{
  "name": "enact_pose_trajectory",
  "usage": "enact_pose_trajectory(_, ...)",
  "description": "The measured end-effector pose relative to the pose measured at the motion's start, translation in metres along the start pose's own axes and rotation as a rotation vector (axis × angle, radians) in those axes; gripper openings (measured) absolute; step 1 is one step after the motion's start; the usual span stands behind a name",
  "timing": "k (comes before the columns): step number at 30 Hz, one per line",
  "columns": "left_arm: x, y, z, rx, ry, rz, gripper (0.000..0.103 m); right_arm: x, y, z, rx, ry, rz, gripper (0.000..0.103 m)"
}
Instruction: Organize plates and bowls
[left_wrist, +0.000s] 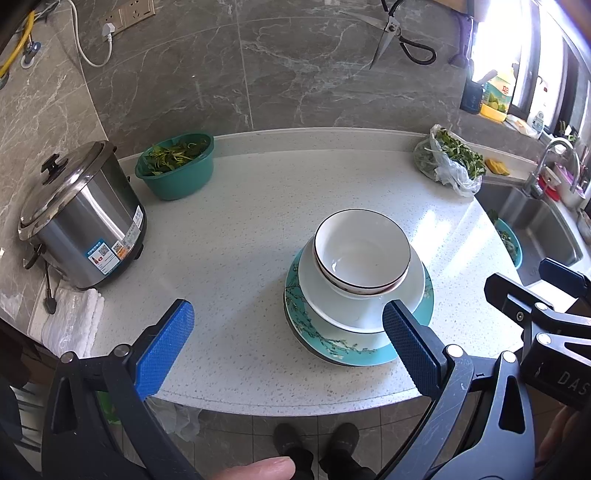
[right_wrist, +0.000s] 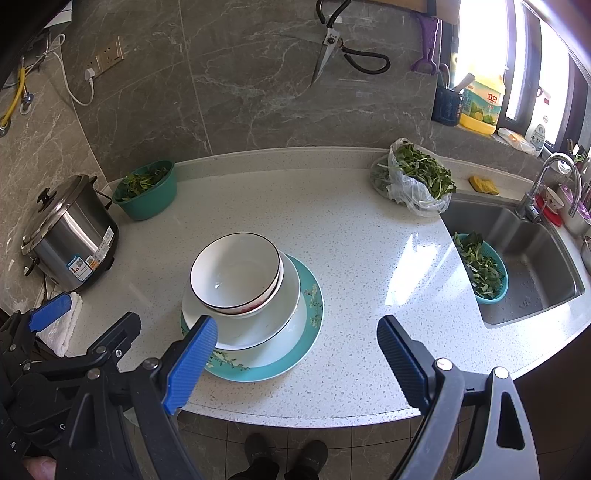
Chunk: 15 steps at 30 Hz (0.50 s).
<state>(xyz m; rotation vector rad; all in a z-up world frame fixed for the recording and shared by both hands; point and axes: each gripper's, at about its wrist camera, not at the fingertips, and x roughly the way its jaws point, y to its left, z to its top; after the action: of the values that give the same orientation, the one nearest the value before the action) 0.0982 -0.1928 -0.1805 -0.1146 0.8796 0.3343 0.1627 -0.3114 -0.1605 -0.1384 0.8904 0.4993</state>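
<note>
One view only, right wrist: colander (right_wrist: 484, 275) in sink (right_wrist: 535, 254).

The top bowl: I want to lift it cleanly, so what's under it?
Under the top bowl sits a second bowl, only its rim showing, then a white plate and a teal plate. Anything between them is hidden.

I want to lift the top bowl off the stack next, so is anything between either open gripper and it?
Nothing visible. The top bowl sits uncovered, bare counter around the stack, below the left gripper and right gripper.
</note>
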Motion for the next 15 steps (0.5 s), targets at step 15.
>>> enact_pose_trajectory(15,0.0055,0.0006,0.0034,-0.005,0.007,-0.002,0.103,0.0011,0.0003,0.0007,0.002,0.002,0.0,0.09)
